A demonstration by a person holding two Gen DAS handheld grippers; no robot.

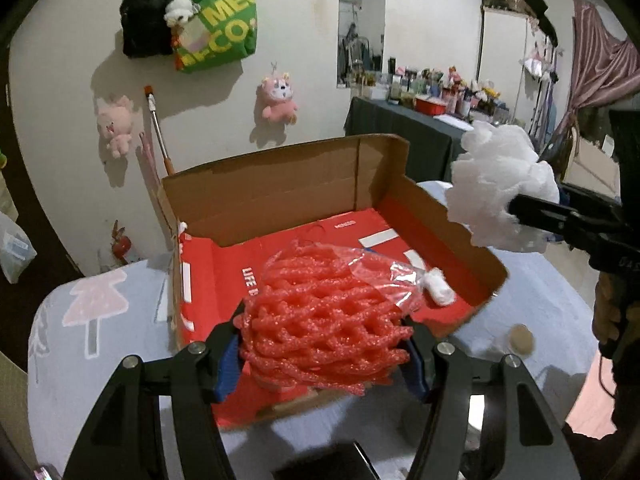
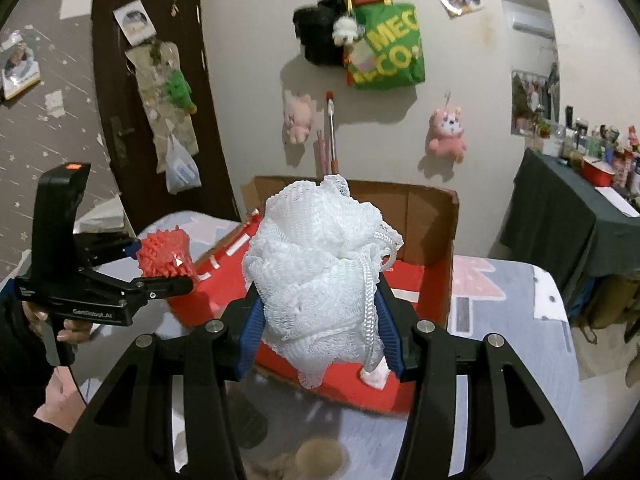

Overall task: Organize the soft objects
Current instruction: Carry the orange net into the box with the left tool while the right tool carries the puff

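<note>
Your left gripper (image 1: pixel 322 344) has its fingers (image 1: pixel 226 364) pinching a roll of red foam netting (image 1: pixel 320 320), the blue pads pressed into both sides of the roll, which is held above the near edge of the open cardboard box (image 1: pixel 280 188). Part of the netting sits inside a clear plastic bag (image 1: pixel 380 276) that trails off toward the right and ends in a small white knot-like wad (image 1: pixel 438 290) over the red box floor. Your right gripper (image 2: pixel 320 328) has its fingers (image 2: pixel 252 332) closed on a white mesh bath sponge (image 2: pixel 316 264), squeezed between the pads with its white cord loop (image 2: pixel 370 300) hanging down the right side. From the left wrist view, that sponge (image 1: pixel 504 184) is in the air at the right, above and just outside the box's right wall. From the right wrist view, the red roll (image 2: pixel 164 256) is off to the left, gripped in the other tool, with your hand (image 2: pixel 68 332) around its handle. The box has a red printed inside and brown flaps standing up at the back, and it rests on a bench (image 1: pixel 100 320) covered in a pale blue-grey cloth with pink tree shapes. Behind it, on the wall, hang a green tote bag (image 1: pixel 218 28) and two pink plush toys (image 1: pixel 278 96).
</note>
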